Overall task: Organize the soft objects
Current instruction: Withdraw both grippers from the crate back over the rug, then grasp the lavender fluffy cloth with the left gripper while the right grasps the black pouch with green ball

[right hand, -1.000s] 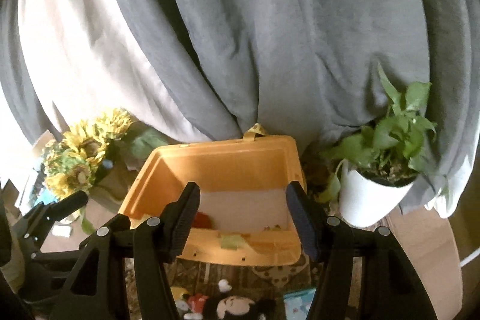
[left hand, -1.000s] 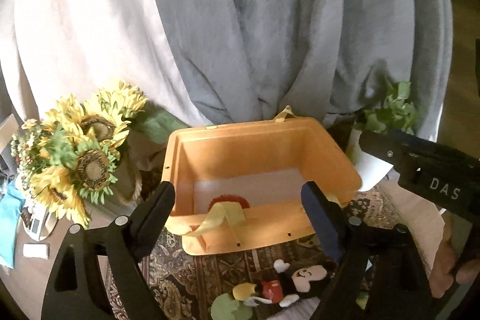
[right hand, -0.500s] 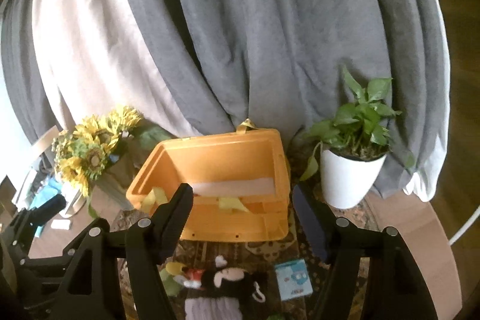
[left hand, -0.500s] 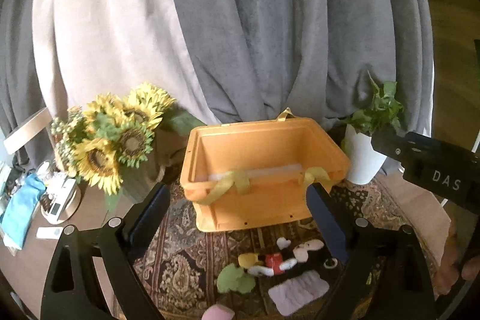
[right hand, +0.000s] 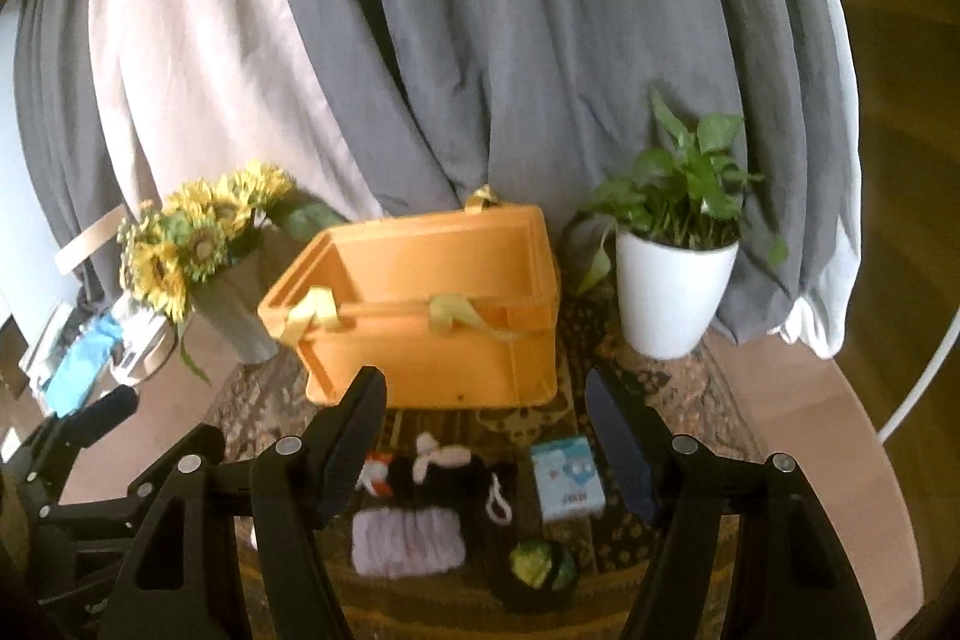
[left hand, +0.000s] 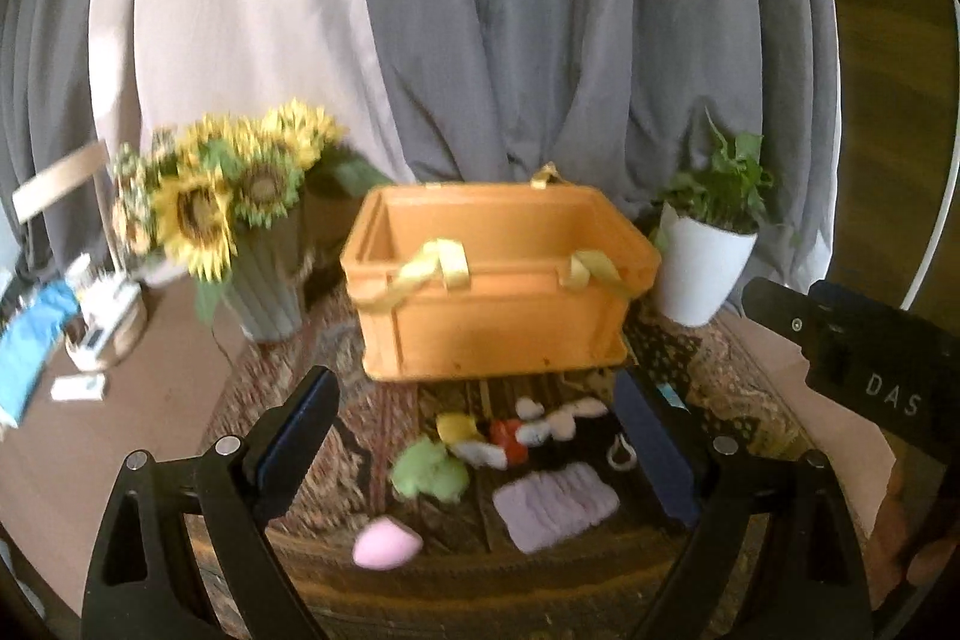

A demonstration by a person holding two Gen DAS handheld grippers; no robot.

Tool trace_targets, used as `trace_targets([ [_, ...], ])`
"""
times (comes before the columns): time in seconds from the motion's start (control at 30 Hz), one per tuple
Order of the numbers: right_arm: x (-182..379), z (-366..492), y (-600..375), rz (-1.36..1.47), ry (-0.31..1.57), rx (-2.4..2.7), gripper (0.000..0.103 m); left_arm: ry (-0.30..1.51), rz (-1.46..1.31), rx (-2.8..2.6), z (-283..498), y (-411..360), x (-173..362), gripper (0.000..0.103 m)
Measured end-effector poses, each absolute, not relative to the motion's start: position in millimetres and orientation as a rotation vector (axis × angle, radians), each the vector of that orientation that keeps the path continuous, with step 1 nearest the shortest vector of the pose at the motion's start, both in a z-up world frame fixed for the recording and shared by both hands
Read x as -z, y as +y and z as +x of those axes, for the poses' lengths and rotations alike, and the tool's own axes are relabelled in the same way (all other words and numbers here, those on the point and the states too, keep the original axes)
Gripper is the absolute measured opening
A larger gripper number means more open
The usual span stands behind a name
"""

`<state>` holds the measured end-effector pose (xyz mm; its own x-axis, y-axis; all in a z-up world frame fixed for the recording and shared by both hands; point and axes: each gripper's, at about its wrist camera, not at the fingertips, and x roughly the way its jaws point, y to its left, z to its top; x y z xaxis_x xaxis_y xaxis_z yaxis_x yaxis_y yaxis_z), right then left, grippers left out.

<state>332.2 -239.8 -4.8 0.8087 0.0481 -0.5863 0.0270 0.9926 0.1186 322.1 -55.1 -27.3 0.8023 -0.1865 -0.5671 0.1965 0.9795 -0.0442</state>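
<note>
An orange bin (left hand: 498,304) (right hand: 432,316) with yellow straps stands on a patterned rug. In front of it lie soft things: a Mickey plush (left hand: 540,430) (right hand: 438,466), a green plush (left hand: 429,472), a pink sponge (left hand: 384,550), a lilac fuzzy pad (left hand: 555,505) (right hand: 408,541), a blue packet (right hand: 567,475) and a green-black ball (right hand: 537,568). My left gripper (left hand: 480,442) is open and empty above the toys. My right gripper (right hand: 486,436) is open and empty, also above them.
A sunflower vase (left hand: 264,274) (right hand: 234,310) stands left of the bin. A white potted plant (left hand: 702,274) (right hand: 675,292) stands right of it. Grey and beige curtains hang behind. Small clutter (left hand: 90,322) lies at the far left.
Both grippers have pulled back and up from the bin. The bin now looks smaller and the soft things on the rug have come into view.
</note>
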Motion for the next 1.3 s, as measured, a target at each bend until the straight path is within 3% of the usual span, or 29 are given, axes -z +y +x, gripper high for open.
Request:
trace_targets([
  [0.37,50,316,-251,0.153,0.78,-0.001,0.07,0.705,0.001,0.212,310,-67,60,0.093],
  [0.97,136,346,-269,0.284,1.112,0.044,0.07,1.005,-0.071,0.283,367,-82,129,0.078],
  [1.3,160,364,-266,0.276,1.211,0.026,0.07,1.172,-0.143,0.323,394,-89,170,0.064],
])
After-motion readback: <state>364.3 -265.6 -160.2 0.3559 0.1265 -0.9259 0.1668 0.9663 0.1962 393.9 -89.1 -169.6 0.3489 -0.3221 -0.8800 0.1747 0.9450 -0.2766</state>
